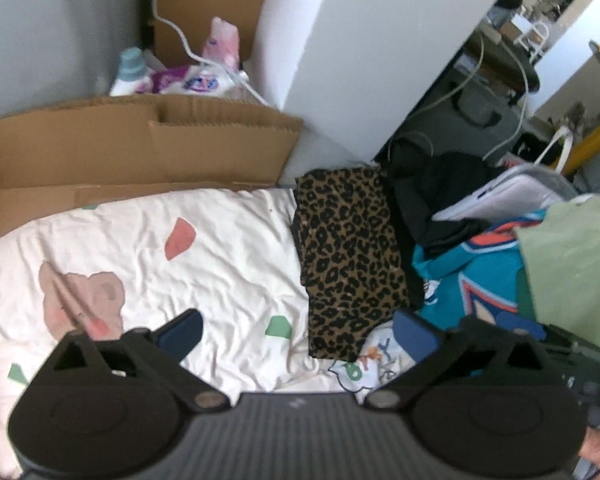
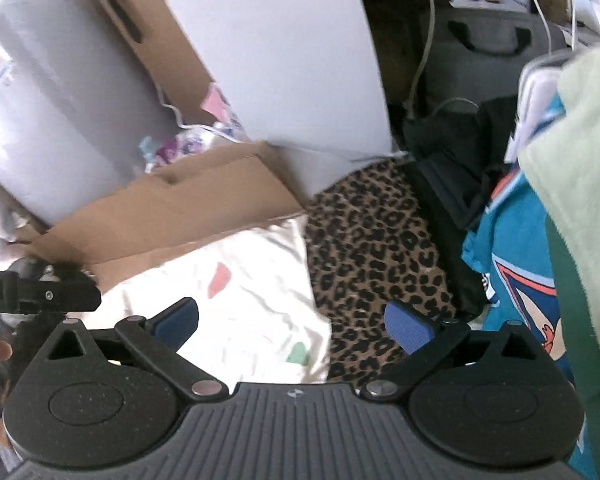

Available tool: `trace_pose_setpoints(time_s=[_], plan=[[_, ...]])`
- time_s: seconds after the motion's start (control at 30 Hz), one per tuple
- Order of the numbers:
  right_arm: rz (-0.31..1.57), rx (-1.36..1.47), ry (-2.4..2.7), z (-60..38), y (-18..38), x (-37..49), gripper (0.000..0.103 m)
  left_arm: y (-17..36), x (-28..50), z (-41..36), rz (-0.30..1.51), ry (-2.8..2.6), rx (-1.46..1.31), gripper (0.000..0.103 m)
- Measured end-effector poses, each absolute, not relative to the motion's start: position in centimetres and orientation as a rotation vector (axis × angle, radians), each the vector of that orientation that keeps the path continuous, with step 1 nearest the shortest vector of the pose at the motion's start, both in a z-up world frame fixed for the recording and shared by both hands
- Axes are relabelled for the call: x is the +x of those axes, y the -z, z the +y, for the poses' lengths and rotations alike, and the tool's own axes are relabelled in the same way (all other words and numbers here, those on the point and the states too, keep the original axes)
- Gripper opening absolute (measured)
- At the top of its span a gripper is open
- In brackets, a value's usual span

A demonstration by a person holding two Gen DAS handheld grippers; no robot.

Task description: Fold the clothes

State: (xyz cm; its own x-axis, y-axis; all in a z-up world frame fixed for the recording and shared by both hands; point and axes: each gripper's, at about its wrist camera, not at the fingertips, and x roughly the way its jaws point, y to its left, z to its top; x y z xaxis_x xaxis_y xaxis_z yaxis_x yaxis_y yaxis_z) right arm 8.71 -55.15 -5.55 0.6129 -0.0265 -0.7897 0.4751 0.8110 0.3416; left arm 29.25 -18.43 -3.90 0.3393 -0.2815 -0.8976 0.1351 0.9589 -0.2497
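Both grippers, left (image 1: 298, 334) and right (image 2: 292, 326), gape wide, holding nothing, above the folded leopard-spotted cloth (image 1: 350, 258). Letters "t.AI" show on a black bar (image 2: 36, 293).

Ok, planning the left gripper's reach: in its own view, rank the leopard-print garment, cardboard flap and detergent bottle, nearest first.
1. Leopard-print garment, just right of the left gripper.
2. Cardboard flap, beyond the bedding, left.
3. Detergent bottle, behind the cardboard, far left.
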Motion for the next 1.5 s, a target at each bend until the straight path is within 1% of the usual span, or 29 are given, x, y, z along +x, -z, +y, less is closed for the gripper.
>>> trace_pose_setpoints(time_s=[0.3,0.4,0.53,0.63,0.77,0.9,1.03,1.13,1.3,1.4,1.5], plan=[[0.946,0.507,0.245,-50.6,-1.4,9.1,0.102,-3.6,25.2,-14.4,1.177,0.183,-0.133,0.103],[0.94,0.499,0.227,-49.2,-4.4,8.6,0.102,-6.1,24.2,-12.4,1.176,0.174,-0.134,0.103],[0.942,0.437,0.223,-47.0,-7.8,8.7,0.102,-8.2,22.8,-9.3,1.166,0.149,-0.118,0.103],[0.916,0.478,0.235,-45.9,-9.6,9.3,0.102,-9.5,22.0,-6.3,1.152,0.11,-0.126,0.103],[0.907,0.528,0.228,-44.1,-11.6,10.1,0.102,-10.4,20.4,-2.9,1.14,0.03,-0.11,0.103],[0.912,0.49,0.23,-41.4,-13.1,10.9,0.102,-11.5,18.2,0.3,1.102,-0.002,-0.126,0.103],[0.862,0.497,0.224,-38.9,-14.9,10.3,0.102,-12.4,14.9,2.6,1.056,-0.025,-0.098,0.103],[0.837,0.488,0.174,-36.8,-15.7,9.5,0.102,-12.4,12.7,3.7,1.034,-0.05,-0.126,0.103],[0.777,0.405,0.138,-33.0,-15.9,7.4,0.102,-11.7,8.9,4.2,0.968,-0.102,-0.191,0.103],[0.767,0.386,0.11,-31.1,-15.0,6.2,0.102,-10.5,7.4,4.2,0.953,-0.121,-0.211,0.103],[0.777,0.366,0.098,-29.7,-13.5,5.8,0.102,-9.3,6.5,3.4,0.961,-0.126,-0.174,0.103]])
